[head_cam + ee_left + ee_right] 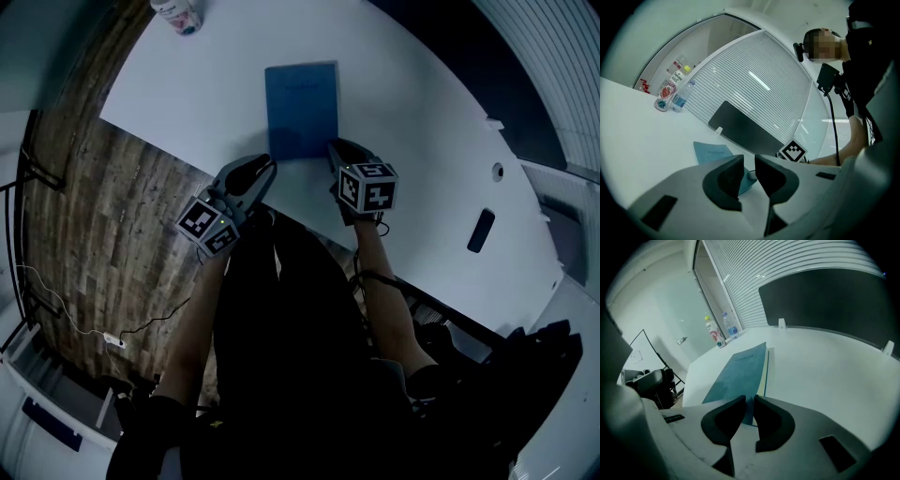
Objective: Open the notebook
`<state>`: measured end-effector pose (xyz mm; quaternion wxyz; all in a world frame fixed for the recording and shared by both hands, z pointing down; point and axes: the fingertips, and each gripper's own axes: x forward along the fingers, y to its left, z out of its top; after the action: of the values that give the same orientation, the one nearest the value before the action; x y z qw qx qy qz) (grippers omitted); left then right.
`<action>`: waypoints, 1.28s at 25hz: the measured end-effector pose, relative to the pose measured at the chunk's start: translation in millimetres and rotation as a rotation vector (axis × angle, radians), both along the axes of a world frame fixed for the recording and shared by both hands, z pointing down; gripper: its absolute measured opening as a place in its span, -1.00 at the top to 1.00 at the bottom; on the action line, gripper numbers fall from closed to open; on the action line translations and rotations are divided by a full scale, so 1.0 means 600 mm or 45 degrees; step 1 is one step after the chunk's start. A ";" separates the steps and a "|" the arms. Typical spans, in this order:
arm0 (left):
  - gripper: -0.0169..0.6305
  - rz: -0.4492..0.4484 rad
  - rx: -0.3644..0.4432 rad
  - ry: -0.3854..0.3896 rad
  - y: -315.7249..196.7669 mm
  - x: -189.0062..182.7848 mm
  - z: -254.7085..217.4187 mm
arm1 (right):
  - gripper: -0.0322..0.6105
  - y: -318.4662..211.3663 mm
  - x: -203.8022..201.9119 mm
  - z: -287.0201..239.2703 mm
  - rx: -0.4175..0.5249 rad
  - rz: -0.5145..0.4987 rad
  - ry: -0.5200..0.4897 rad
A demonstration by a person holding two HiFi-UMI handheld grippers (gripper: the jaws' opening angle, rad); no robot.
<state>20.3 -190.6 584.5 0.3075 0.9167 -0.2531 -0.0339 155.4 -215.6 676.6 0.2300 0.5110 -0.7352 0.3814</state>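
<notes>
The notebook (301, 111), a thin rectangle with a matte blue cover, is lying on the smooth white table (412, 122), one short edge facing the person. The right gripper (749, 401) is pinching the cover's near right corner between its dark, rounded pads, and pale page edges are showing along the cover's right side. The left gripper (749, 163) is hovering just beside the near left corner, its jaws standing slightly apart with nothing between them. Plastic bottles (717, 331) are standing at the table's far edge.
</notes>
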 end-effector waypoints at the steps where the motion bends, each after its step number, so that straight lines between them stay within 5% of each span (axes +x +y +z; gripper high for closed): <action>1: 0.72 0.003 0.002 -0.001 0.000 -0.001 -0.002 | 0.69 0.000 0.000 -0.004 0.004 0.001 0.000; 32: 0.73 0.040 0.077 0.019 -0.013 -0.042 -0.084 | 0.79 -0.002 -0.069 -0.124 0.158 -0.112 -0.012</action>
<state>-5.2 -198.3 534.2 0.2818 0.9292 -0.2352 -0.0435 114.2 -216.8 602.3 0.2109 0.4896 -0.7803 0.3270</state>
